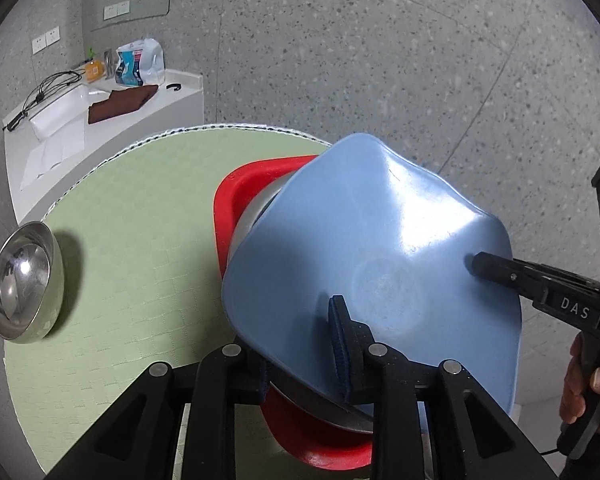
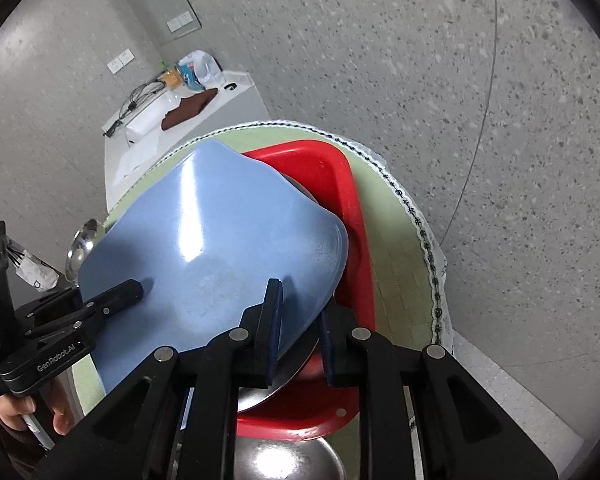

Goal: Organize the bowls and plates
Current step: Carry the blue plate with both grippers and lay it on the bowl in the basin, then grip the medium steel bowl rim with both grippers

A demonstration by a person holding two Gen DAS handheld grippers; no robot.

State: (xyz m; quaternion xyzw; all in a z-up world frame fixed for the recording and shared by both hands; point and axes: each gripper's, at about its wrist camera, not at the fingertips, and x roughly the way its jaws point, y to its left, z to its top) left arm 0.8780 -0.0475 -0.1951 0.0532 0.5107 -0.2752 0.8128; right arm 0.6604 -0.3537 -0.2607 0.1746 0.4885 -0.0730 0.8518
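Both hand-held grippers [image 1: 304,344] [image 2: 300,332] clamp the blue plate's [image 1: 380,240] rim.

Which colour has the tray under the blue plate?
Red; it shows best in the right wrist view.

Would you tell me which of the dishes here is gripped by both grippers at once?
The blue square plate, tilted over the red tray; left gripper and right gripper clamp its rim. The steel bowl sits alone on the green mat.
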